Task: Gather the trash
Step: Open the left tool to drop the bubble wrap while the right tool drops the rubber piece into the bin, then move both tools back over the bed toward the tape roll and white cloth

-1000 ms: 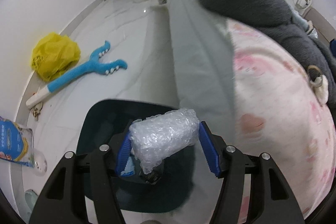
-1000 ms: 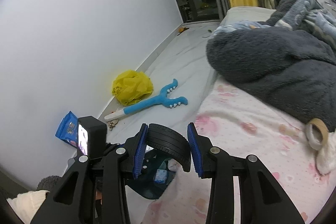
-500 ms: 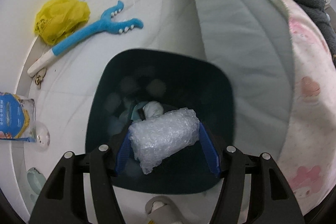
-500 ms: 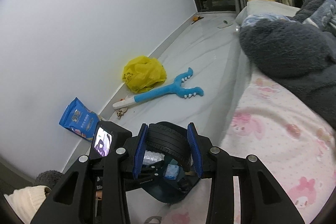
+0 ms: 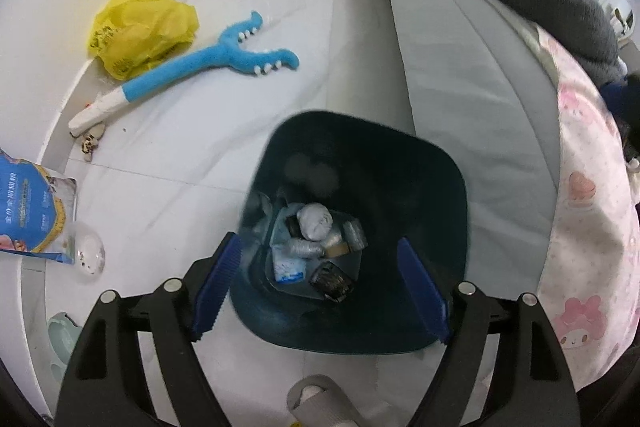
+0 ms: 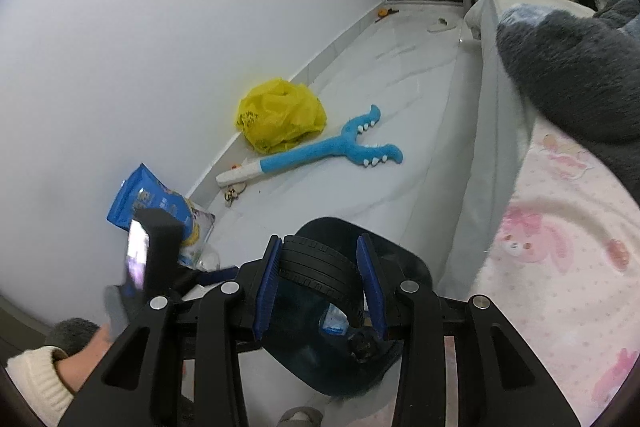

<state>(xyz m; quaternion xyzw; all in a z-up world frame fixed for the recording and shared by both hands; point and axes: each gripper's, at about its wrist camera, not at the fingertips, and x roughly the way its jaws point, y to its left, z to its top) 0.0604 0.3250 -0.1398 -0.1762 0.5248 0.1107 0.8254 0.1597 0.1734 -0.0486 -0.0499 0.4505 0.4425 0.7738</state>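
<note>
Over the dark bin point(image 5: 452, 203) the left gripper point(image 5: 320, 287) has its jaws opening, nothing between them, while the right gripper point(image 6: 320, 291) pinches a black tyre point(image 6: 316, 263), likely dropped in next.

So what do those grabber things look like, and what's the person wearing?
Both the left gripper and the right gripper have black plastic arms with slot cut-outs, silver round bolts, and ribbed blue pads on the fingers. The person's sleeve is cream ribbed knit.

Blue bag point(image 5: 28, 211) cut by edge; bin point(image 6: 304, 355) mostly hidden
</note>
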